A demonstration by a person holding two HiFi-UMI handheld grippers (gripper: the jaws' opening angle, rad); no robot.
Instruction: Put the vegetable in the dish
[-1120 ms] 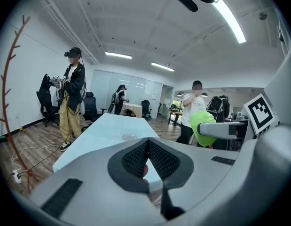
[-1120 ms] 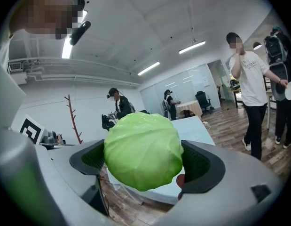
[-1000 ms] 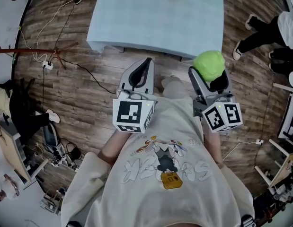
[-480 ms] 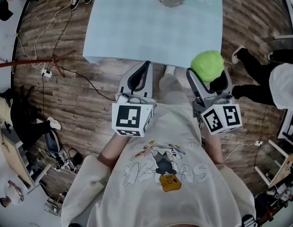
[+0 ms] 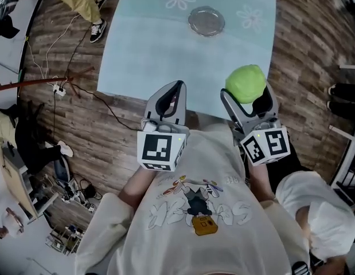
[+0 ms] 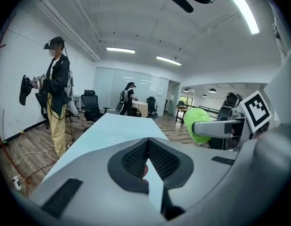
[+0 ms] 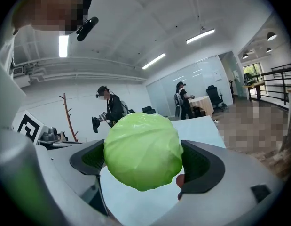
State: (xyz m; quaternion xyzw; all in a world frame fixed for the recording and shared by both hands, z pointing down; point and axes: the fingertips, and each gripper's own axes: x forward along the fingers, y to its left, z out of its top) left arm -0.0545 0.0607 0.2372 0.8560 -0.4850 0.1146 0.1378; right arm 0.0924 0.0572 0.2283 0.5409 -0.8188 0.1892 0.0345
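My right gripper [image 5: 246, 91] is clamped on the cabbage [image 7: 143, 150], its jaws squeezing the round head at its widest so it can't roll free. It hangs about over the near edge of the table [image 5: 160, 56]. The dish [image 5: 206, 21] sits well ahead and looks empty, though it's small from here. My left gripper [image 5: 173, 90] is closed on nothing, out of the way.

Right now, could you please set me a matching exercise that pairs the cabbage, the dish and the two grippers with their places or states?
Things:
1. cabbage
2. dish
3. left gripper
4. right gripper

Places or states:
A. jaws together, nothing held
B. lying on the table
C. jaws closed on the vegetable
D. held in the air between two jaws

Pairs: 1-D, 2-B, 3-A, 4-C.
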